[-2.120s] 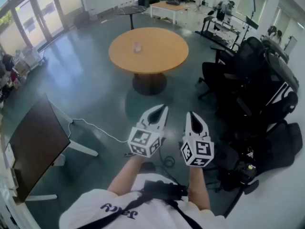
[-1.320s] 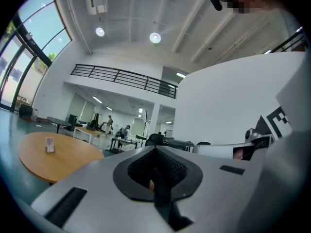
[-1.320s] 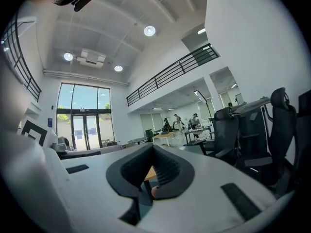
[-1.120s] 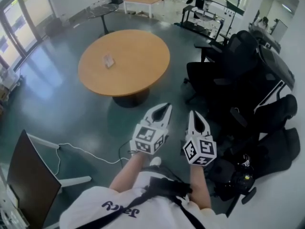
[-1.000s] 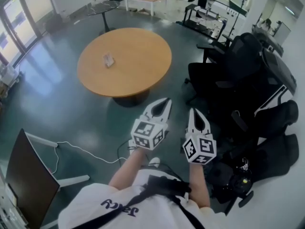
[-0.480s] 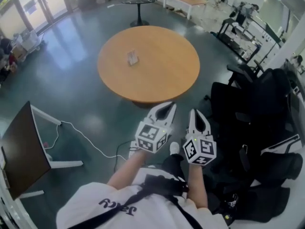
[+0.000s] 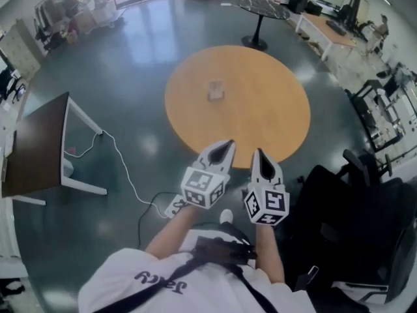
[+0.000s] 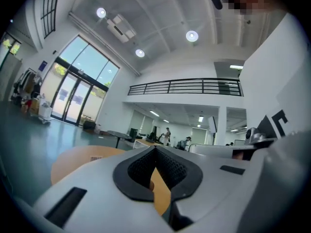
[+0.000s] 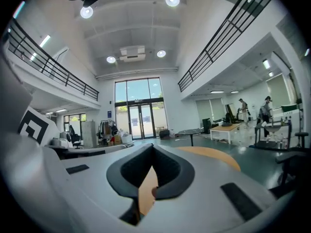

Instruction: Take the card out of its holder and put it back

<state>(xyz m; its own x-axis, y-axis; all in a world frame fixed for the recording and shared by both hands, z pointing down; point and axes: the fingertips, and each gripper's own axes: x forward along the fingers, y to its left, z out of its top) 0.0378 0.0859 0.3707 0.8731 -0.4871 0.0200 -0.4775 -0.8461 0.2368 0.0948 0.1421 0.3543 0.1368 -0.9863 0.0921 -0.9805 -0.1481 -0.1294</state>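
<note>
The card stands in its small holder [image 7: 215, 90] near the middle of a round orange table [image 7: 273, 122]. Both grippers are held level in front of the person, short of the table's near edge. My left gripper [image 7: 227, 144] is shut with nothing in it, and my right gripper [image 7: 258, 152] beside it is also shut and empty. In the left gripper view the left gripper [image 8: 155, 149] has its jaws together, with the table [image 8: 73, 161] beyond at the left. In the right gripper view the right gripper [image 9: 152, 147] has its tips together, with the table [image 9: 216, 155] past it on the right.
A dark desk on white legs [image 7: 36, 145] stands at the left, with a cable [image 7: 124, 175] running across the floor to a power strip [image 7: 174, 206]. Black office chairs [image 7: 365, 220] crowd the right. A small dark round table [image 7: 260, 8] stands behind.
The view has swung round, so the orange table now lies straight ahead and nearer. Both grippers have come up to its near edge, side by side. Their jaws stay shut.
</note>
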